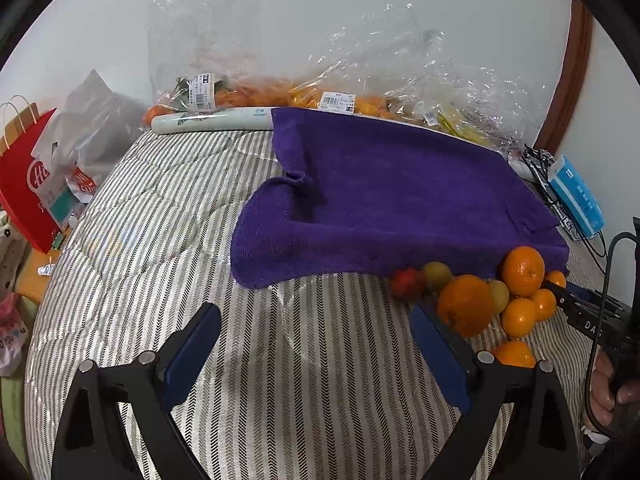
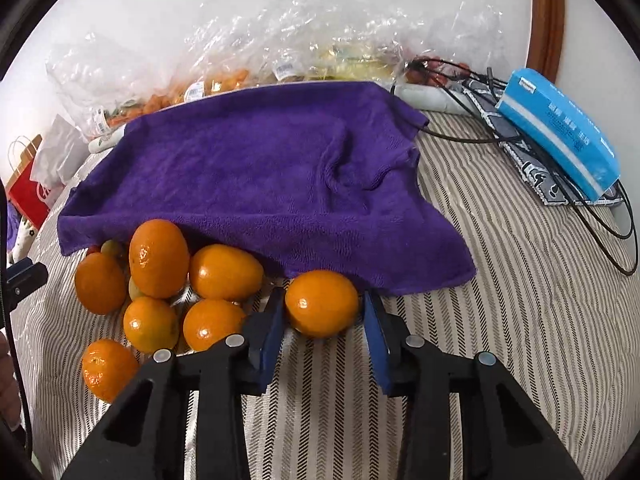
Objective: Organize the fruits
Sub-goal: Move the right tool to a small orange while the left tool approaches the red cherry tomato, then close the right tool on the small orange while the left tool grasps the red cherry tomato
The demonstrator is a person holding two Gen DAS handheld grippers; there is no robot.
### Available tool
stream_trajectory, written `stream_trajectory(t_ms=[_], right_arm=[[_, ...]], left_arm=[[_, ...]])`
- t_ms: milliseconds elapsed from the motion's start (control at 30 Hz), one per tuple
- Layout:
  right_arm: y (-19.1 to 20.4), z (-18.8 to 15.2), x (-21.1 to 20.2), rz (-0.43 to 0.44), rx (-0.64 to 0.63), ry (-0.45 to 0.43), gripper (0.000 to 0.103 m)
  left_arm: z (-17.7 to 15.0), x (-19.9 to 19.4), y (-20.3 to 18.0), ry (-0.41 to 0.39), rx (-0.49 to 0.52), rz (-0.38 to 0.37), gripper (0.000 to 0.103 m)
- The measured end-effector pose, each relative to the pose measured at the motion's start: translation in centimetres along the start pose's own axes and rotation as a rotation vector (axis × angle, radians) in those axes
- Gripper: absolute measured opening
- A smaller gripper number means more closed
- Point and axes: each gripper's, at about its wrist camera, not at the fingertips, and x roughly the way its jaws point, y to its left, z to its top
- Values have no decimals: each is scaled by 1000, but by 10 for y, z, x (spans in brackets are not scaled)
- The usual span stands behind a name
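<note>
A heap of oranges with a few small yellowish and red fruits lies on the striped cloth, at the front edge of a purple towel. My right gripper is shut on one orange that sits apart at the right of the heap, a blue pad against each side of it. In the left wrist view the same heap is at the right. My left gripper stands open over bare striped cloth with nothing between its fingers, and its right finger is just beside the biggest orange.
Clear plastic bags of fruit lie along the wall behind the purple towel. A white roll lies at the back left and a red paper bag stands at the far left. A blue box and black cables are at the right.
</note>
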Motion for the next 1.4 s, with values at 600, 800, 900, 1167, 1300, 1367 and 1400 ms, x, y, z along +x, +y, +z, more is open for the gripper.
stream_trajectory(t_ms=[600, 800, 900, 1167, 1300, 1367, 1400], right_arm=[[-6, -12, -9, 21, -30, -40, 38], [-8, -11, -8, 34, -23, -38, 38], [-7, -11, -7, 31, -25, -38, 38], [-8, -11, -7, 45, -20, -39, 40], [-8, -11, -7, 46, -20, -39, 40], [-8, -11, -7, 48, -18, -40, 40], [-8, -11, -7, 49, -17, -40, 40]], left_arm=[[0, 38, -35, 36, 154, -124, 60], [5, 43, -43, 37, 177, -151, 53], [7, 44, -44, 36, 181, -172, 44], [10, 47, -54, 41, 206, -203, 34], [10, 47, -56, 42, 212, -206, 31], [10, 47, -55, 44, 210, -220, 24], [10, 47, -55, 43, 206, -218, 24]])
